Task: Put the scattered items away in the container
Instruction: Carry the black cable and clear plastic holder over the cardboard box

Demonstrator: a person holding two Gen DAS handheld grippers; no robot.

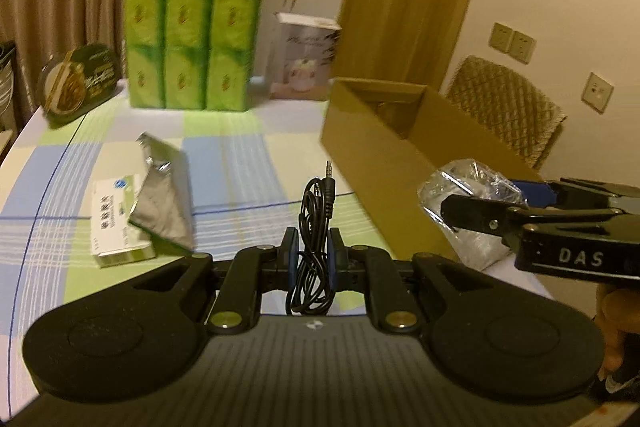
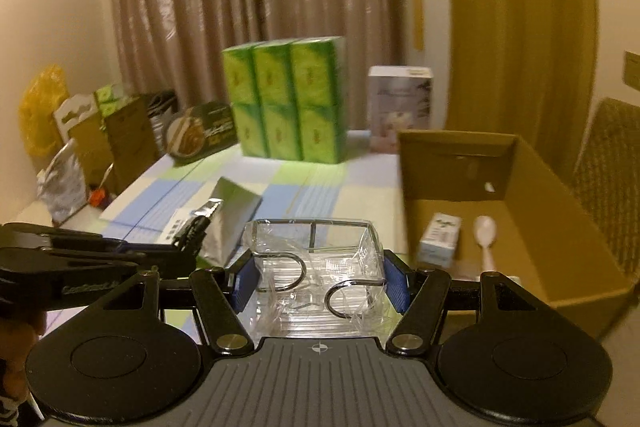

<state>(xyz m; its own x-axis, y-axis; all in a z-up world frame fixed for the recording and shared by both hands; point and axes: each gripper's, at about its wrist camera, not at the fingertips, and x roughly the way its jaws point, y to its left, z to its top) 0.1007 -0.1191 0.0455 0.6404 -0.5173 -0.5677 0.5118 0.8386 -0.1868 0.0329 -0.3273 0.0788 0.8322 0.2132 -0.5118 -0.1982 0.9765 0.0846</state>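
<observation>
My left gripper (image 1: pixel 313 247) is shut on a coiled black audio cable (image 1: pixel 316 227), its jack plug pointing up. The open cardboard box (image 1: pixel 376 163) lies to its right. My right gripper (image 2: pixel 320 277) is shut on a clear plastic packet of metal hooks (image 2: pixel 316 267), held just left of the cardboard box (image 2: pixel 560 227). Inside the box lie a small white carton (image 2: pixel 440 239) and a white plastic spoon (image 2: pixel 486 237). On the checked tablecloth remain a silver foil pouch (image 1: pixel 164 199) and a white-green medicine box (image 1: pixel 116 219). The right gripper (image 1: pixel 448 211) shows at the left view's right edge with the packet (image 1: pixel 468 203).
A green multipack of tissues (image 1: pixel 192 43) and a white product box (image 1: pixel 304 59) stand at the table's back. A round dark tin (image 1: pixel 80 83) leans at the back left. A woven chair (image 1: pixel 508 107) stands behind the box. Bags and cartons (image 2: pixel 92 135) crowd the far left.
</observation>
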